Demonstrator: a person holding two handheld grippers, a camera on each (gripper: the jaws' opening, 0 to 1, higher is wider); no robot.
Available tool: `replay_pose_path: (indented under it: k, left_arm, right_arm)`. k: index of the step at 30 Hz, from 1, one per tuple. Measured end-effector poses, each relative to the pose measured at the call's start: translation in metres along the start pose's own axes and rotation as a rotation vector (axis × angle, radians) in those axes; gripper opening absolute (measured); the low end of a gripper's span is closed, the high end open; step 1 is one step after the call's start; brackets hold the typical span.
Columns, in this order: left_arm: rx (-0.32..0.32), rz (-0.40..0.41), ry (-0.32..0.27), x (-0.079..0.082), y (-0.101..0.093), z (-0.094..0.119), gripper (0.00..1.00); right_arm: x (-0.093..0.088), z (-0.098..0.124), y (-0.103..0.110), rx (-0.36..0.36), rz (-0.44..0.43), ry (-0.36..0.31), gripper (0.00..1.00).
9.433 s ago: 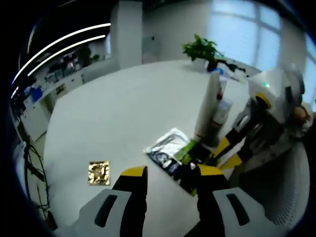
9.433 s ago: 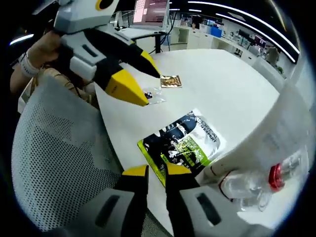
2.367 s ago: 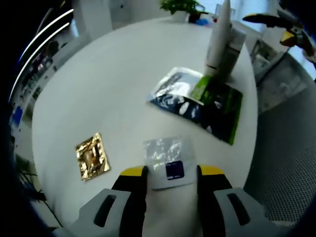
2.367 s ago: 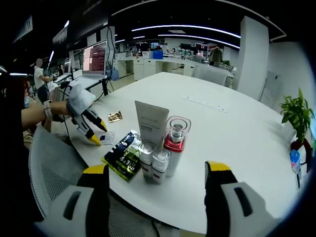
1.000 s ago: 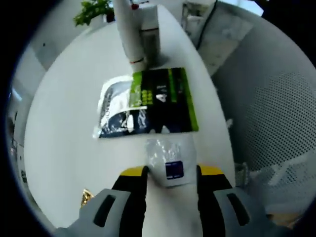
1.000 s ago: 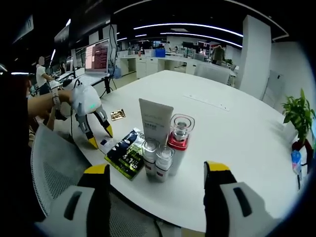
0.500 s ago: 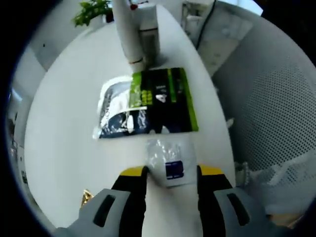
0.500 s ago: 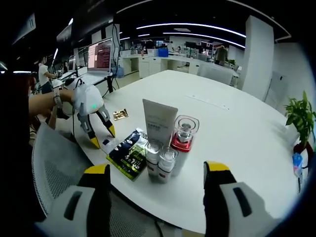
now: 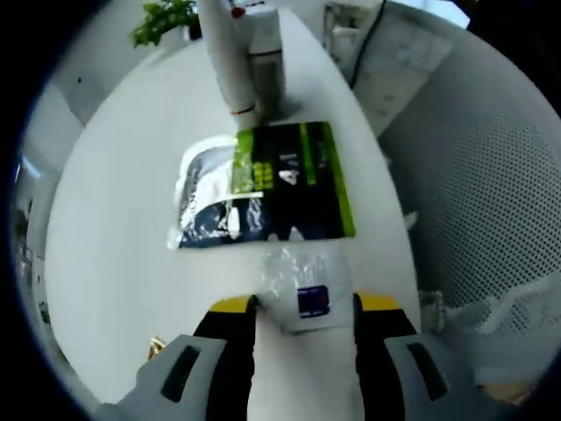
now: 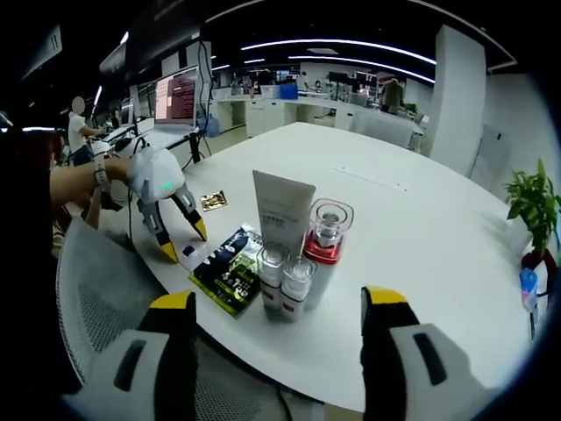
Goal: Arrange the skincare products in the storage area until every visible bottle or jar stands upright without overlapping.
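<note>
A white tube, a red-collared clear bottle and two small clear bottles stand upright in a tight group on the white table. My right gripper is open wide, held back from them. A green-and-black sachet pack lies flat beside the tube. My left gripper is open just above the table edge, its jaws either side of a small clear sachet with a blue square. In the right gripper view, the left gripper points down at that sachet.
A gold sachet lies flat further along the table. A grey mesh chair stands close to the table edge. A potted plant sits at the far side, a laptop behind. A person's hand holds the left gripper.
Since 9.4 s ago the right gripper has drawn back from the sachet pack and opened wide, and the left gripper has come over the clear sachet. Over the last second hardly anything has moved.
</note>
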State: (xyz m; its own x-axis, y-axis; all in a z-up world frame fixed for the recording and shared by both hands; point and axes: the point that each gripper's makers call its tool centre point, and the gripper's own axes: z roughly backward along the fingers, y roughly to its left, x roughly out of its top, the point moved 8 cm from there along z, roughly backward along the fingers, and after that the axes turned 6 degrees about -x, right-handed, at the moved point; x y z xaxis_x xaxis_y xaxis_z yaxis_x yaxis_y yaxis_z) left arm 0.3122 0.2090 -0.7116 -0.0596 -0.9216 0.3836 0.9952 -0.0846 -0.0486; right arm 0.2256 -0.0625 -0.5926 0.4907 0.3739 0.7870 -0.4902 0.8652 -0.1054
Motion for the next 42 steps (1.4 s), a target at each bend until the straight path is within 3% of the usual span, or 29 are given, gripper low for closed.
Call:
replay_pose_path:
  k: [3,14,18,23,30,42]
  left_arm:
    - [0.029,0.022,0.004,-0.001,0.003,0.001,0.54]
    - [0.092,0.103,-0.02,-0.006,0.0,0.004,0.58]
    - [0.151,0.159,-0.04,-0.01,-0.002,0.006,0.63]
    - [0.174,0.215,-0.063,-0.011,-0.009,0.006,0.7]
    - [0.219,0.323,-0.179,-0.008,-0.016,0.013,0.73]
    - [0.301,0.388,-0.308,0.005,-0.018,0.043,0.78]
  right_arm:
    - [-0.001,0.0,0.0,-0.001,-0.001,0.003,0.78]
    - [0.0,-0.002,0.0,0.001,-0.001,0.002,0.78]
    - [0.0,-0.002,0.0,0.002,-0.001,0.001,0.78]
    - [-0.001,-0.002,-0.002,0.0,-0.001,0.001,0.78]
    - [-0.001,-0.002,-0.004,-0.004,-0.004,-0.001,0.78]
    - [0.001,-0.002,-0.006,-0.006,-0.004,-0.009,0.78]
